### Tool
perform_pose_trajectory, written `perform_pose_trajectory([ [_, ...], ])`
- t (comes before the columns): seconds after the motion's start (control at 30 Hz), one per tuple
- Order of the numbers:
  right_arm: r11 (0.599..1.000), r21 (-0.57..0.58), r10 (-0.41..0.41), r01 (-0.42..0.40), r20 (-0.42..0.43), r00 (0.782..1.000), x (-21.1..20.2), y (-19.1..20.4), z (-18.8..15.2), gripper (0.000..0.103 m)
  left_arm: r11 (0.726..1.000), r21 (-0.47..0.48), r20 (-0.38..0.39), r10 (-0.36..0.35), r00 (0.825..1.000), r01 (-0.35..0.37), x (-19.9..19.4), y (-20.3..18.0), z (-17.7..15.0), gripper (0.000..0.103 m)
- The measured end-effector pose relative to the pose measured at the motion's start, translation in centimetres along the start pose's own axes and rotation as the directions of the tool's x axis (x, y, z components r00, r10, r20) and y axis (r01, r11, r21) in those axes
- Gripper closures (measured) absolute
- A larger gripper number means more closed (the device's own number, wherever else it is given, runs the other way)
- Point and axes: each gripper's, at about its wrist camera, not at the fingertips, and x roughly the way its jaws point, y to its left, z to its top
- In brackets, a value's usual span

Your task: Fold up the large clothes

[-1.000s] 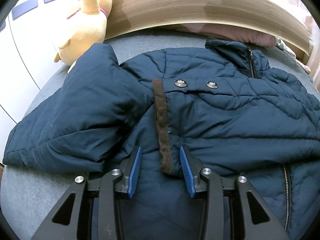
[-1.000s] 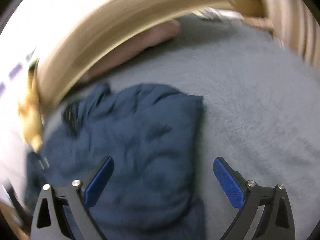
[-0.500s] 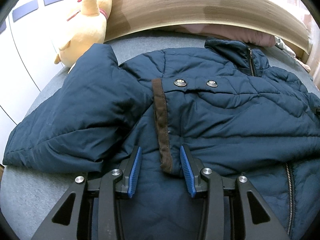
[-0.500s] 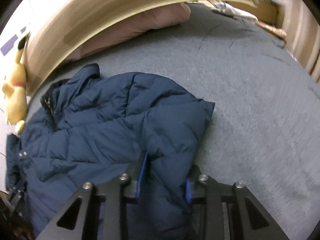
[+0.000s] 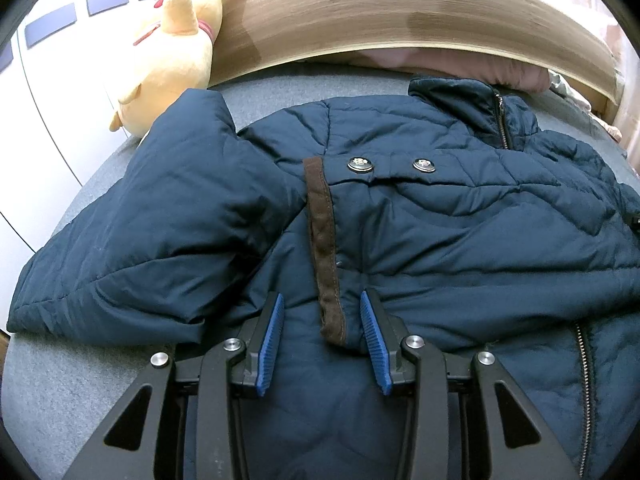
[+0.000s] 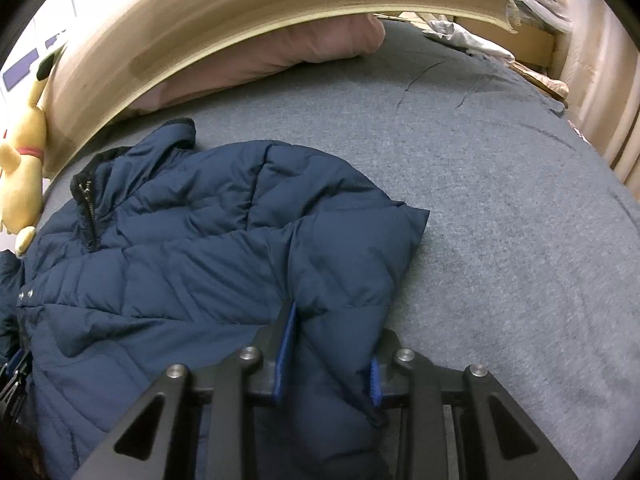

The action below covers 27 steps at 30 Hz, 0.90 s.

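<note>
Jacket: dark blue, quilted, spread flat on the grey bed; it fills the middle and lower part of the left wrist view and the lower left of the right wrist view. Collar points toward the top of both frames.
Left sleeve: folded in across the body, lying at the left of the left wrist view.
Brown trim: a strip running down the centre of the left wrist view, ending between the blue pads.
Left gripper: tilted steeply down over the jacket front at the bottom centre of its frame. Jaws narrowly apart, one pad on each side of the trim's lower end; whether the pads press the cloth cannot be told.
Right gripper: tilted steeply down at the bottom centre of its frame, over the jacket's right edge. A thick fold of padded cloth sits between the pads and bulges against both; the jaws are opening slightly.
Plush toy: yellow, upper left of the left wrist view, against the wooden headboard.
Pillow: pink, under the headboard, top centre of the right wrist view.
</note>
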Motion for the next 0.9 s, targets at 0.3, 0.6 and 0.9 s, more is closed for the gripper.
perform_pose_trajectory([
  [0.3,0.999,0.049,0.012,-0.017,0.084,0.996,-6.5,-0.8,-0.5,0.000,0.994,-0.047,0.050,-0.095,0.994,0.097,-3.8,2.6,1.2,0.040],
  [0.6,0.974,-0.128,0.199,-0.186,0.091,0.976,-13.1,5.1,-8.0,0.000,0.830,-0.487,0.286,-0.143,0.948,0.272,-11.3,22.0,-2.4,0.020],
  [0.9,0.980,-0.077,0.188,-0.185,0.033,0.982,-13.2,5.4,-13.4,0.000,0.405,-0.887,0.165,-0.168,0.972,0.221,-2.0,39.6,-9.0,0.021],
])
